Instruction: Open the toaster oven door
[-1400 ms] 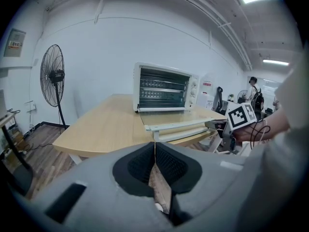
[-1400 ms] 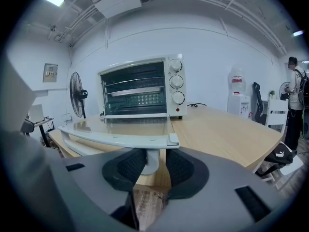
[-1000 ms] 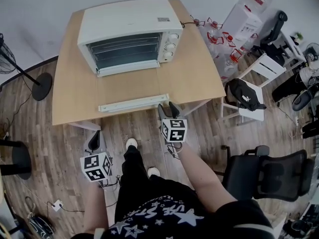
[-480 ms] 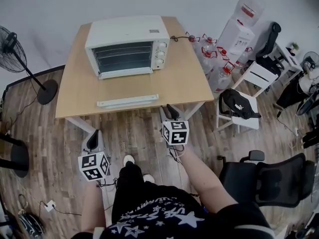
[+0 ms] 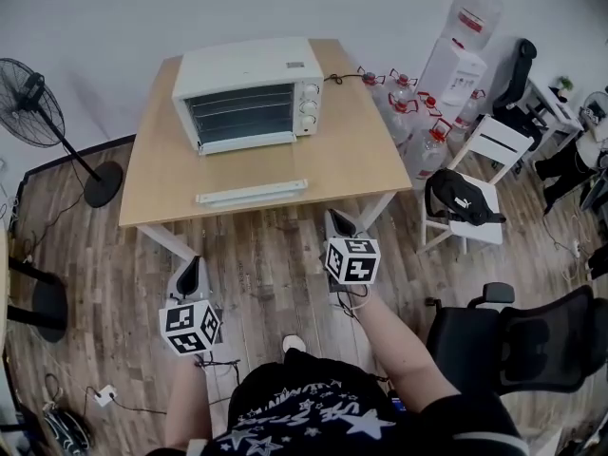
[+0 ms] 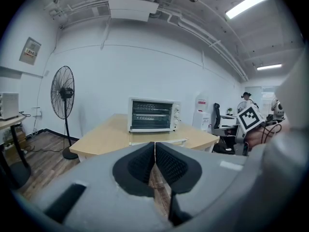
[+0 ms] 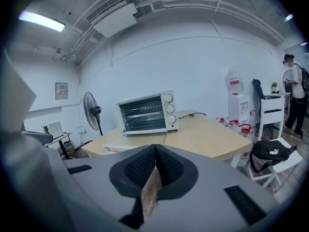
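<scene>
fan: cut by left edge | office chair: cut by right edge | toaster oven dial markings: unreadable

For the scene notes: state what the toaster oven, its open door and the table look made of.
Toaster oven: smooth cream shell, probably painted metal. Open door: clear glass, the table shows through it. Table: pale wood-look top, even tone, possibly laminate.
</scene>
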